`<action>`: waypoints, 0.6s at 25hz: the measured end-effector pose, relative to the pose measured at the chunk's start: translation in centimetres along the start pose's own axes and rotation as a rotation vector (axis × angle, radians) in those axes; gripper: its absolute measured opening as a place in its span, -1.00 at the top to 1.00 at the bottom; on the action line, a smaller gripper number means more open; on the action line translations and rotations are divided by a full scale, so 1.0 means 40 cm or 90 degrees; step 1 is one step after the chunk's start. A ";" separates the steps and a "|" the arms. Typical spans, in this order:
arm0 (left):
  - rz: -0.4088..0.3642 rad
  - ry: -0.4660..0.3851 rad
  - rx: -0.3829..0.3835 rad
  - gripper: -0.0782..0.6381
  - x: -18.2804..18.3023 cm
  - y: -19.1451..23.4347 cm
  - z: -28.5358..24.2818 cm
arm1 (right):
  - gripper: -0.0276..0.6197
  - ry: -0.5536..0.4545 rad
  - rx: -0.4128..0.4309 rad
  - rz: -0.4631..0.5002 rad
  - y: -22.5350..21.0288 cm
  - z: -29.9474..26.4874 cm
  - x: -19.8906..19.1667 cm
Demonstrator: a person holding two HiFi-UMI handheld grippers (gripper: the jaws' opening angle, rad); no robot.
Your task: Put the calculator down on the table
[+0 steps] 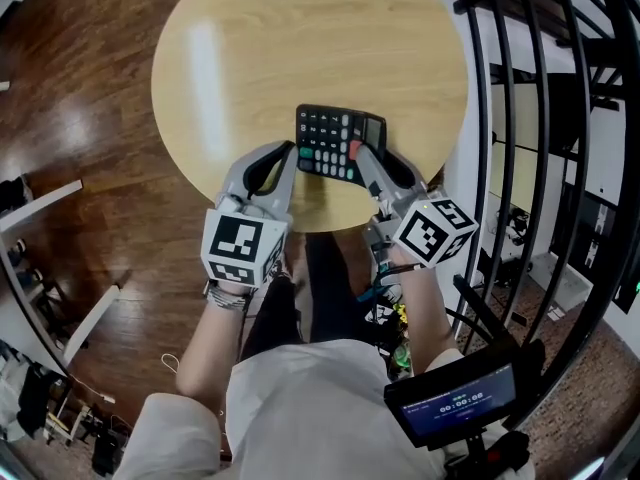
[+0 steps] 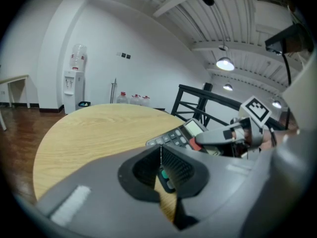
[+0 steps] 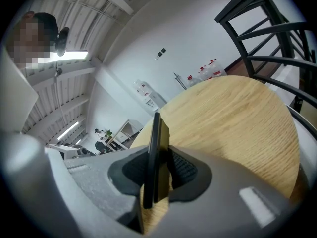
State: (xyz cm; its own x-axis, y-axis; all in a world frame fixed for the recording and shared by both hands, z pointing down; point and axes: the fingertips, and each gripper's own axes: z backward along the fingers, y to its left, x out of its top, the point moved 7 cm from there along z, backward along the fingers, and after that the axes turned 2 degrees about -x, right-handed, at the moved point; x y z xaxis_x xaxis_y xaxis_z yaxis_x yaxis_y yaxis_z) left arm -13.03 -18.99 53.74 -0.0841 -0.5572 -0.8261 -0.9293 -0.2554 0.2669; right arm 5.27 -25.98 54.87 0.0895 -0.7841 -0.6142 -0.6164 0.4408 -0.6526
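Both hands on the calculator (image 1: 335, 138), held low over the near edge of the round wooden surface (image 1: 300, 38). From the head view I can't tell whether it touches the wood. It sits sideways to me: display (image 1: 372, 128) at the right end, keys to the left, face up and tilted a bit. Right fingers (image 1: 372, 171) are clenched on its near right edge, by the red key. In the right gripper view the body stands edge-on between the two pads and both press on it, with wood grain showing below and beyond. Left fingers (image 1: 282, 183) are pinched at its near left corner. In the left gripper view the pads stand close together with a green key (image 2: 163, 175) showing in the gap, and the rest of the keypad runs off up and right behind the right-hand finger. That view also shows the other hand's finger lying over the right side of the keypad. The rest of the surface is plain wood. A black metal railing (image 1: 540, 118) runs just beside the surface on my right, with dark wood floor (image 1: 80, 118) on my left. A water dispenser (image 2: 72, 83) stands against the far white wall, well apart from all this.
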 end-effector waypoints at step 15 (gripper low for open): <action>-0.028 0.103 0.003 0.75 -0.041 -0.023 -0.056 | 0.64 0.035 -0.054 -0.044 -0.039 -0.013 -0.012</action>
State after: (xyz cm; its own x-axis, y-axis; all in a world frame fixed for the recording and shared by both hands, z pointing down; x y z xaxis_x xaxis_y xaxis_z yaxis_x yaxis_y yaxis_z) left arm -11.23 -19.60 55.95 0.0164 -0.6660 -0.7458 -0.9326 -0.2791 0.2288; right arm 5.80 -26.50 56.43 0.0932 -0.8351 -0.5422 -0.6739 0.3480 -0.6518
